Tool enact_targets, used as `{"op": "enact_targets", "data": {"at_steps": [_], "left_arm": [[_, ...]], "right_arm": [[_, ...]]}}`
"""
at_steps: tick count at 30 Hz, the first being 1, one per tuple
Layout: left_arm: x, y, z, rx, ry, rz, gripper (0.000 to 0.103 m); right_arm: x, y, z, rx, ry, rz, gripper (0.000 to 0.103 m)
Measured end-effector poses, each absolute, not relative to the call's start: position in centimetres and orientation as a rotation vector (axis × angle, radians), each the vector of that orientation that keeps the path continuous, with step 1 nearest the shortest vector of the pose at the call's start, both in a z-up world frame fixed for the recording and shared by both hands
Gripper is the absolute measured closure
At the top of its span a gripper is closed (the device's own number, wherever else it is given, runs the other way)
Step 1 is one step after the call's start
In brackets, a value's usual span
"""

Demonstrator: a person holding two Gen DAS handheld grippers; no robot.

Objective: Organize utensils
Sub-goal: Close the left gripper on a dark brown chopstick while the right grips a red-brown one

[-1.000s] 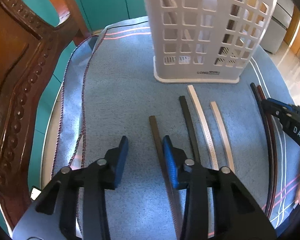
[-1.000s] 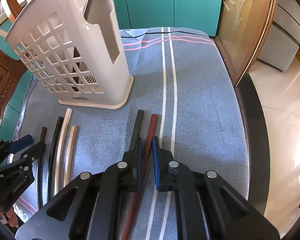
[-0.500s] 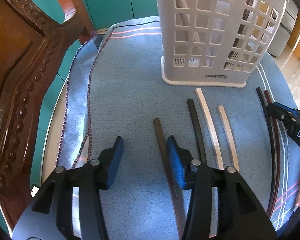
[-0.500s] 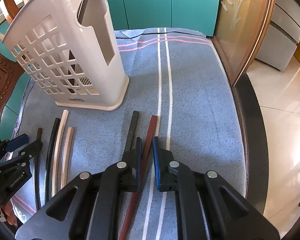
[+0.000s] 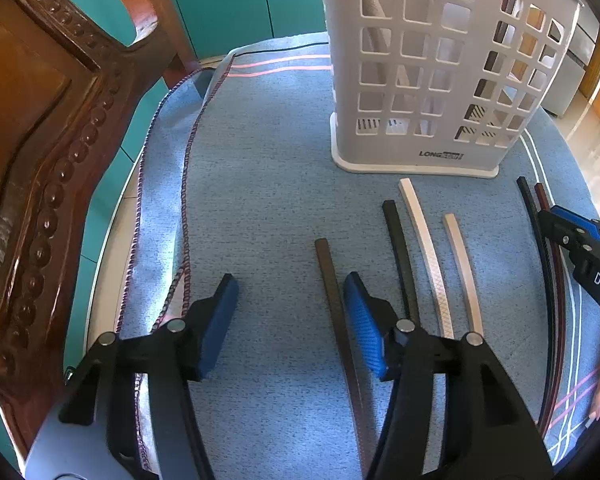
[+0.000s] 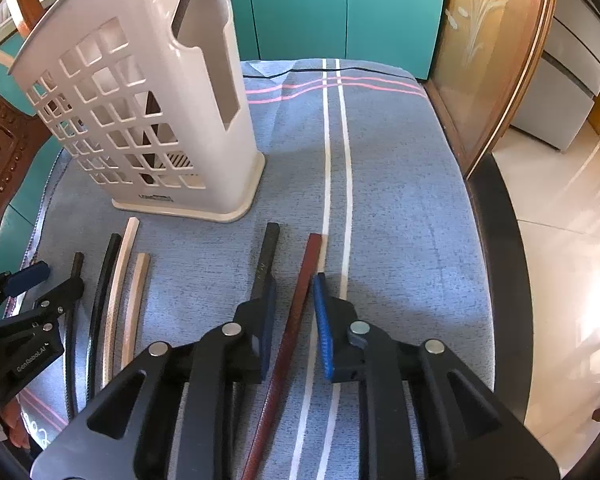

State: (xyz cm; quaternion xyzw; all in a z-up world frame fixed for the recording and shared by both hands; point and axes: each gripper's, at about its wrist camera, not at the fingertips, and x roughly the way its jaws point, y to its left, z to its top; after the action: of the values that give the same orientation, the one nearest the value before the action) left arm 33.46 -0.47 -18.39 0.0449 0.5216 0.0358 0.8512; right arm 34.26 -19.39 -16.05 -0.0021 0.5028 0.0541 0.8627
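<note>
Several long flat utensil handles lie side by side on a blue cloth [image 5: 268, 184] in front of a white slotted basket [image 5: 428, 80], which also shows in the right wrist view [image 6: 152, 120]. My left gripper [image 5: 290, 320] is open and empty, with a dark brown stick [image 5: 332, 292] just inside its right finger. Beside it lie a black stick [image 5: 398, 248], a long white stick [image 5: 424, 244] and a short white stick [image 5: 462, 268]. My right gripper [image 6: 294, 320] is open, its fingers on either side of a red-brown stick [image 6: 300, 300]. A black stick [image 6: 268, 256] lies under its left finger.
A carved wooden chair back [image 5: 40, 160] stands close at the left of the table. Teal cabinet doors [image 6: 340, 8] are behind. The table's dark right edge [image 6: 500, 240] drops to a tiled floor. A glass-panelled door [image 6: 488, 60] stands at the right.
My right gripper's fingers have opened wider around the red-brown stick. My left gripper has drifted left, so the basket and sticks sit further right in its view.
</note>
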Motion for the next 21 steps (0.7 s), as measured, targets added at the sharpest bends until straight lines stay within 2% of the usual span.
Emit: {"op": "enact_targets", "data": {"at_steps": [21], "left_arm": [[33.5,-0.6,-18.4,0.098,1.097,0.076,0.046]], "right_arm": [[34.9,-21.5,-15.7,0.056,1.055,0.069,0.083]]}}
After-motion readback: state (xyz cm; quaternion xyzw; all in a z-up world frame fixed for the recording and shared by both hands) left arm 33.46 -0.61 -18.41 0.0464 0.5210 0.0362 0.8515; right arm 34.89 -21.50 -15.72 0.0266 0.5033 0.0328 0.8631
